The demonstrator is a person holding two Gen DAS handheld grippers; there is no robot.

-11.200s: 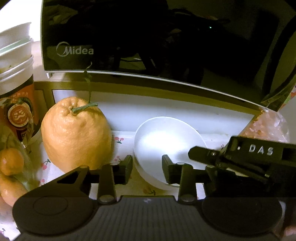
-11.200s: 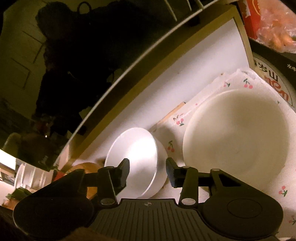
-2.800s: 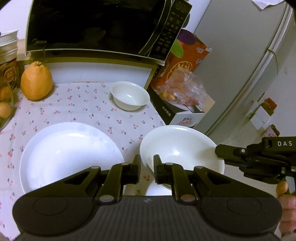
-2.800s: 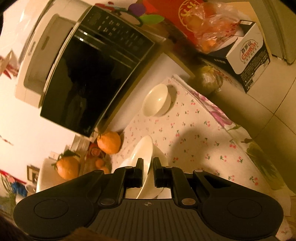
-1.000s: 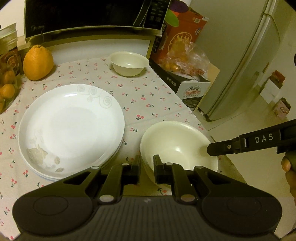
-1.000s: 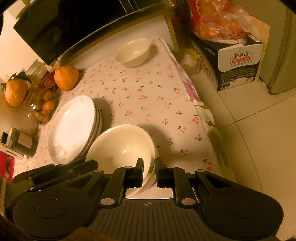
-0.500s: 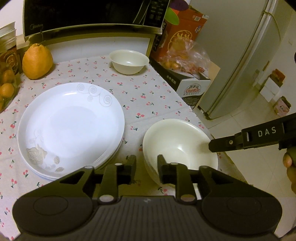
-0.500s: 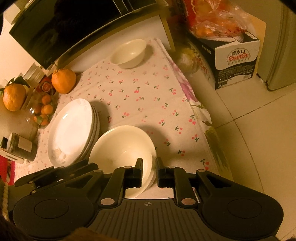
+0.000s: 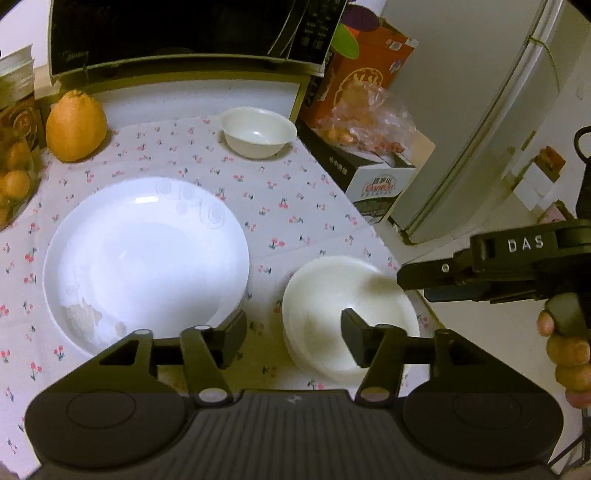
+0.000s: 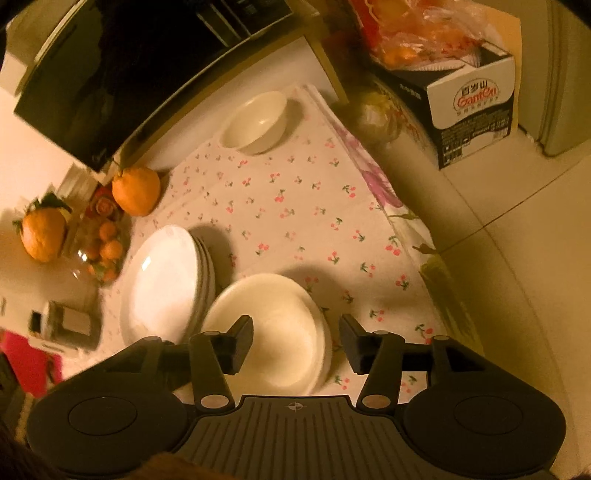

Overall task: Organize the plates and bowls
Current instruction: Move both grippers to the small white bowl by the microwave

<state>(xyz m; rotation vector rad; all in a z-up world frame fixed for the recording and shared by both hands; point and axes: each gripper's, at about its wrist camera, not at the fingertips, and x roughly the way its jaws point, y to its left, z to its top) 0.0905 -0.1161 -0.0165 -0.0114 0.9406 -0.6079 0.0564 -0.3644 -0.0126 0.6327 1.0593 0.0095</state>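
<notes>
The stack of wide, shallow cream bowls (image 9: 325, 295) straddles the left gripper (image 9: 293, 334)'s opening jaws, rim ungripped. The right gripper (image 10: 295, 341)'s jaws, also opening, bracket the stack's 3 o'clock rim without touching.

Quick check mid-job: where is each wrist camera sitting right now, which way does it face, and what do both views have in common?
Left wrist: on the left gripper, angled down at the stack of bowls and stack of plates; jaws opening; the right gripper and a hand show.
Right wrist: on the right gripper, tilted down over the same bowls; jaws opening.
Shared: both stacks, the small bowl, the microwave.
</notes>
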